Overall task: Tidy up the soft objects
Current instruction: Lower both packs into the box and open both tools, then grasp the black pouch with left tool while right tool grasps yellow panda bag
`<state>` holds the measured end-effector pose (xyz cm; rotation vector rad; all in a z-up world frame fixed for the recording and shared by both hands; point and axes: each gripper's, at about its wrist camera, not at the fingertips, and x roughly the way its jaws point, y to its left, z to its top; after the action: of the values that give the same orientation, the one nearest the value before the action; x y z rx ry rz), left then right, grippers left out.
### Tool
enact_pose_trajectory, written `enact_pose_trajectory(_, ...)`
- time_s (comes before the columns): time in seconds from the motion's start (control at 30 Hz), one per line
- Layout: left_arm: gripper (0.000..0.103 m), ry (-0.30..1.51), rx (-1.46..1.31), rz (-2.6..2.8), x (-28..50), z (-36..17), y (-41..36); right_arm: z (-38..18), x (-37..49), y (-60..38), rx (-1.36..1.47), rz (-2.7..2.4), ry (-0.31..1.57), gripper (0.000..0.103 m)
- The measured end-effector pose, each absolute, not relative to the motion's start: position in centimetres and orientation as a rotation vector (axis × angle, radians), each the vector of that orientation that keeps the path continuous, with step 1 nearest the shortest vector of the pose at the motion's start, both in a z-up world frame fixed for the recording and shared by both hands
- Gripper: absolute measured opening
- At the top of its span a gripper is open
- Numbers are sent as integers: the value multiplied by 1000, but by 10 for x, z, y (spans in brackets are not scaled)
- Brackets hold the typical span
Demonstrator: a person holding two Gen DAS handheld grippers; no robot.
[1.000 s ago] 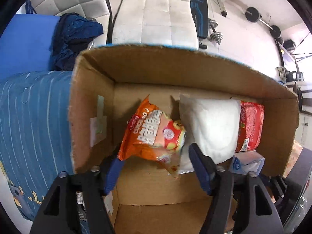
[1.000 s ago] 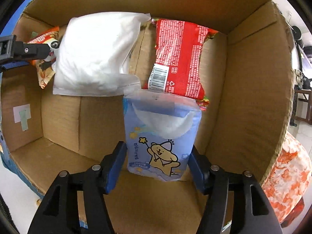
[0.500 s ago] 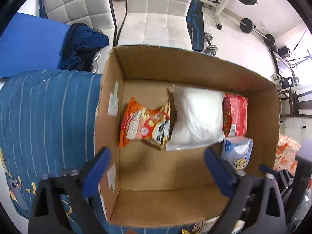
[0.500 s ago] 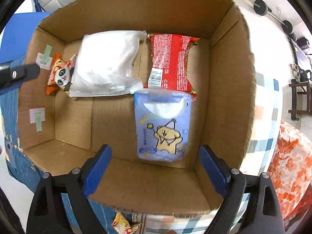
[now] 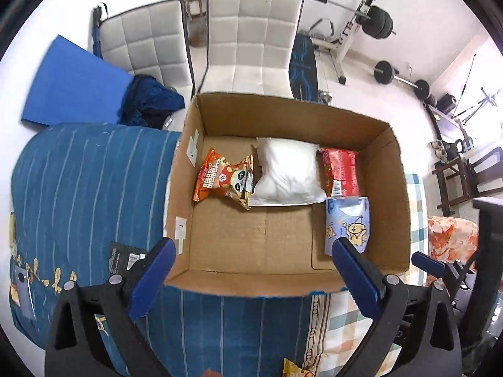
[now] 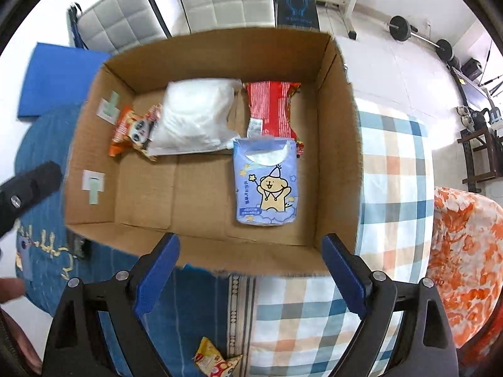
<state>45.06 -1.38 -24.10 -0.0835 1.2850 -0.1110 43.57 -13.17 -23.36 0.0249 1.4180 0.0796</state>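
Observation:
A cardboard box (image 5: 220,116) (image 6: 338,157) sits on a bed. Inside lie an orange snack bag (image 5: 221,180) (image 6: 133,127), a white soft pack (image 5: 287,172) (image 6: 195,114), a red packet (image 5: 339,171) (image 6: 272,108) and a blue tissue pack with a cartoon bear (image 5: 347,224) (image 6: 265,180). My left gripper (image 5: 251,267) is open and empty, above the box's near wall. My right gripper (image 6: 250,264) is open and empty, also above the near wall.
A blue striped quilt (image 5: 85,188) covers the bed left of the box; a checked cover (image 6: 393,172) lies to its right. A yellow snack bag (image 6: 215,361) and a black packet (image 5: 125,259) lie on the bed. White chairs (image 5: 251,37) and gym weights (image 5: 377,25) stand behind.
Both grippers have let go, opened wide and pulled back up out of the box. The orange snack bag and the tissue pack now lie on the box floor.

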Motion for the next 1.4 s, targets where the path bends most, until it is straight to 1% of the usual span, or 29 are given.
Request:
enact_pose_trajectory(0.33,102,1158,-9,-85,408,-202,-20,-176,403,-143,49,57,1279,94)
enact_pose_trajectory(0.5,102,1123,-10,-119,396,-189,-18,-158,386,-144,74,25,1250,94)
enact_pose_trajectory(0.6,102,1117,10,-119,384,-187,-8,-160,368,-147,118,11,1286,94)
enact_pose_trajectory(0.77,102,1160,40,-79,353,-201,33,-201,317,-149,213,-16,1432,94)
enact_pose_trajectory(0.9,102,1274,60,-15,336,-238,80,-247,277,-146,266,-52,1556,94)
enact_pose_trajectory(1.13,102,1436,-41,127,310,-299,159,-316,229,-132,346,-109,1702,94)
enact_pose_trajectory(1.27,102,1495,-69,165,300,-323,180,-351,219,-120,396,-122,1778,94)
enact_pose_trajectory(1.4,102,1549,-71,166,303,-345,187,-380,214,-119,549,-165,1794,93)
